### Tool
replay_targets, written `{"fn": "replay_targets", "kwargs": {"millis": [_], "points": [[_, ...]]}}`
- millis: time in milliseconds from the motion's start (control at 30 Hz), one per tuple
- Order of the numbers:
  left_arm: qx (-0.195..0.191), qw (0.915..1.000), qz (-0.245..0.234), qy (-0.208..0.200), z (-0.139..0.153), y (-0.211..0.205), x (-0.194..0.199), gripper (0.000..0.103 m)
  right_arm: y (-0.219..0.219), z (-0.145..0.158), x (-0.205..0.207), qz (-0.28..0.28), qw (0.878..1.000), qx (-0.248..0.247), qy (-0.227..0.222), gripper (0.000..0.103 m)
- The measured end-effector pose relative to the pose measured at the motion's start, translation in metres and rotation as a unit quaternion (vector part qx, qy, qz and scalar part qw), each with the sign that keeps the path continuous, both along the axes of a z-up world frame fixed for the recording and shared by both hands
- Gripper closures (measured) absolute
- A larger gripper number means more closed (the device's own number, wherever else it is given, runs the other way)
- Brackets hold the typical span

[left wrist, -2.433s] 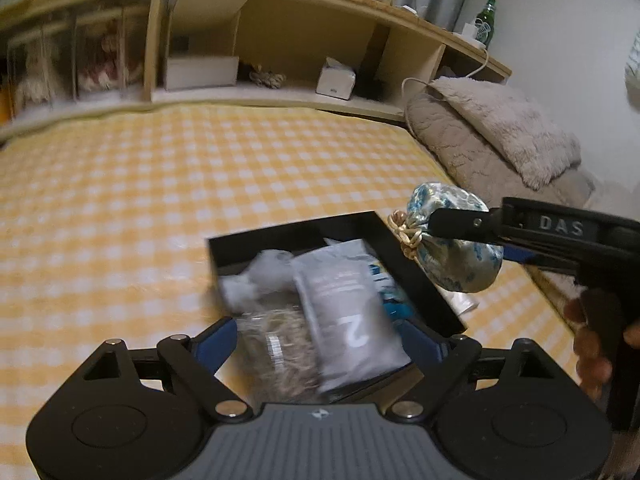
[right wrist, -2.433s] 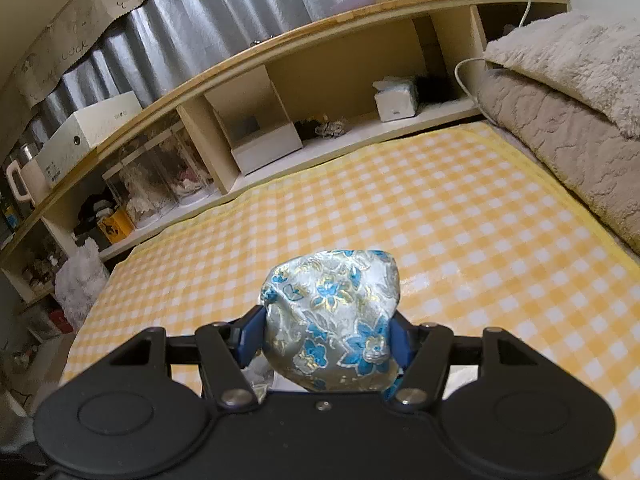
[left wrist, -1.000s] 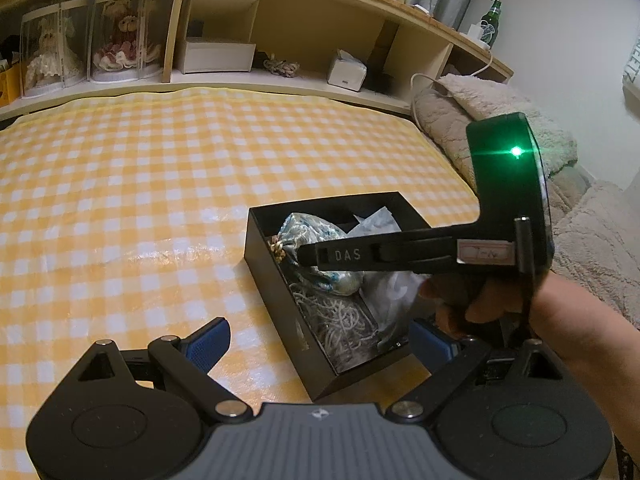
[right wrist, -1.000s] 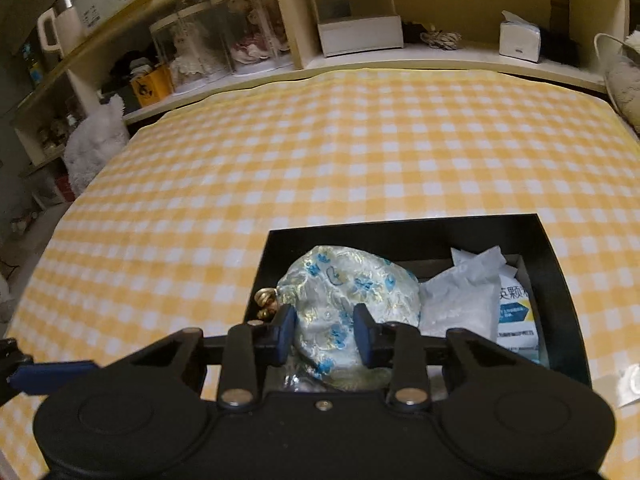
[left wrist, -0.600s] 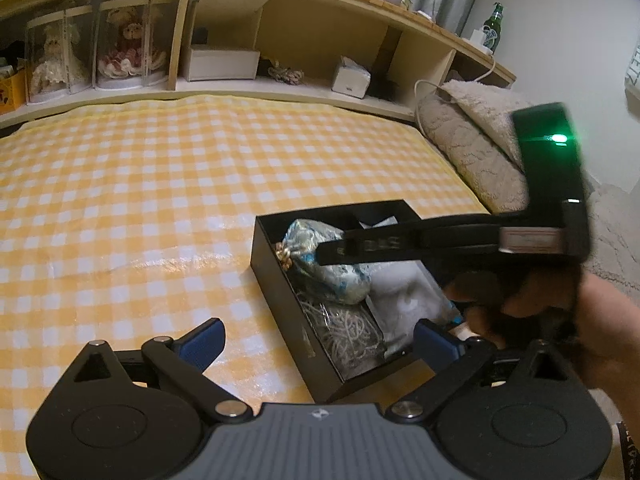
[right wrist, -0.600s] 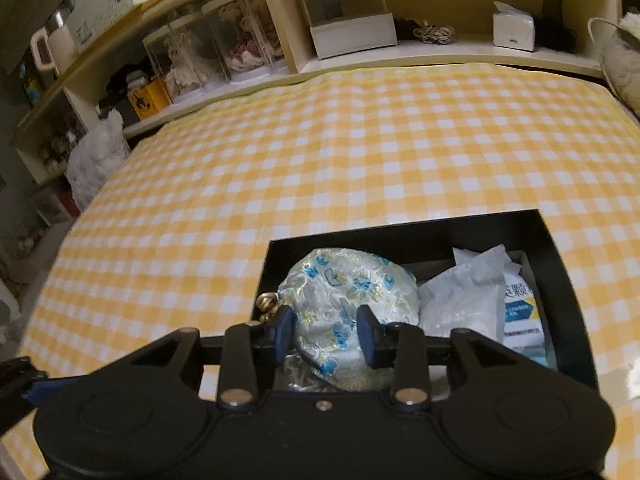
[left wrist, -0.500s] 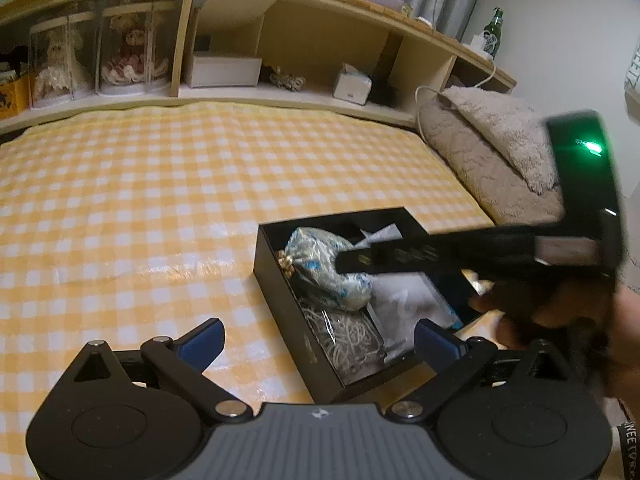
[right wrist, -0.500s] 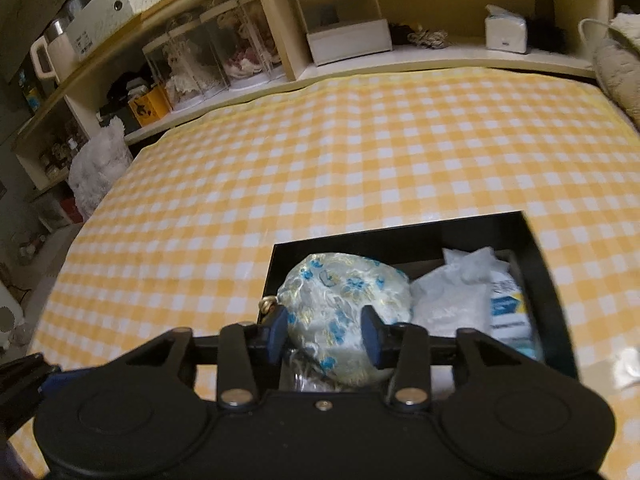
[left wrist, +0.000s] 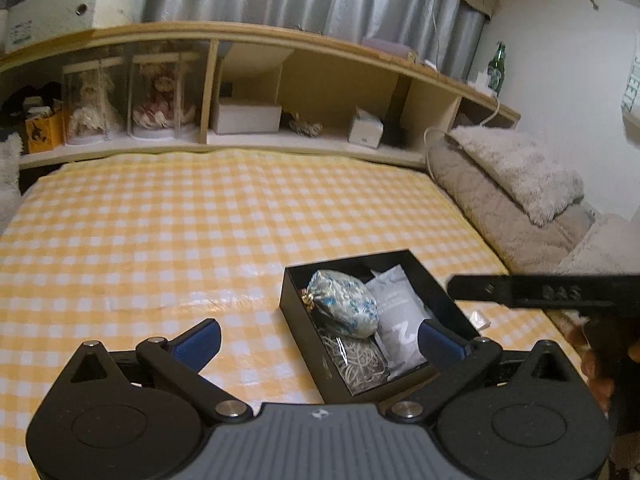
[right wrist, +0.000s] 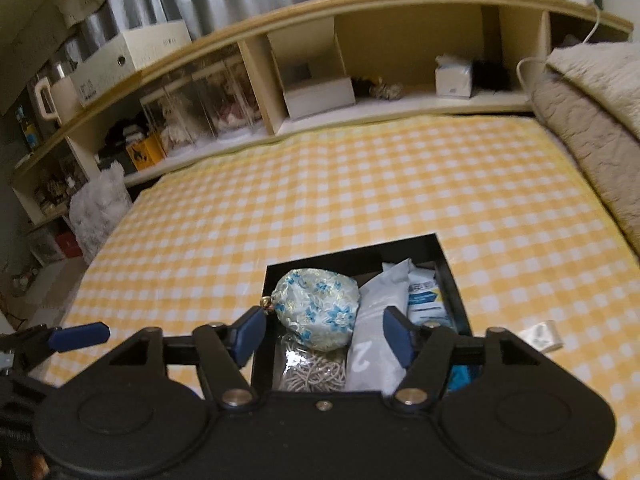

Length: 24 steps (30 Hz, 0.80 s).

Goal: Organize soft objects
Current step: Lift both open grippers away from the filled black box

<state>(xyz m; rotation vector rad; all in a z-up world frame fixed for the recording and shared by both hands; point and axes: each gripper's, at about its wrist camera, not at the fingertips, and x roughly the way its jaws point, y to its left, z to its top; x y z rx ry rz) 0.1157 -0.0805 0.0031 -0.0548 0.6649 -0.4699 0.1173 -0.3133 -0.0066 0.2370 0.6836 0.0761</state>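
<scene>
Floral pouch sits inside the black box, on top of a clear bag of pale string, just beside the white packet marked "2". The box stands on the yellow checked cloth.

Your right gripper has its jaws opening, blue pads either side of the pouch with a gap on both sides, nothing pinched. So this reads as the release step. Finish it clean: let the jaws get fully wide before you pull away, and lift straight back along the fingers so a pad doesn't snag the pouch's gold bead tie or drag it over the near wall. Don't sweep sideways; the packet leans right against the pouch.

Your left gripper is spread wide and empty, above the cloth near the box's near edge. Keep it off the box wall so the box doesn't shift.

A small white scrap lies on the cloth just outside the box on the right; what it is I can't tell, maybe the next item to check.
</scene>
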Motion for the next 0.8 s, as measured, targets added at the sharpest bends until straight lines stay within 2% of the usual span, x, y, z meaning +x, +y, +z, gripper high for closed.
{"fn": "replay_targets", "kwargs": {"millis": [100,267,333,467,567,800], "points": [[-0.006,1.0,0.004,-0.007,0.007,0.007,-0.012,0.0,-0.001,0.01,-0.02,-0.005,1.0,-0.006,-0.014,0.024],[-0.011,0.9998,0.009,-0.016,0.017,0.012,-0.032,0.0,-0.004,0.029,-0.054,-0.01,0.999,-0.002,-0.037,0.019],[-0.012,0.9996,0.016,-0.02,0.021,0.014,-0.041,0.0,-0.003,0.036,-0.068,-0.007,0.999,-0.006,-0.048,0.01],[-0.01,0.999,0.032,-0.03,0.026,0.018,-0.057,0.0,-0.001,0.047,-0.094,-0.003,0.998,-0.021,-0.064,0.008],[-0.009,0.9985,0.036,-0.041,0.03,0.021,-0.068,0.0,0.001,0.05,-0.111,-0.004,0.997,-0.033,-0.071,0.003],[0.0,0.9976,0.031,-0.062,0.029,0.025,-0.093,0.0,0.0,0.042,-0.142,-0.026,0.995,-0.048,-0.08,0.0]]}}
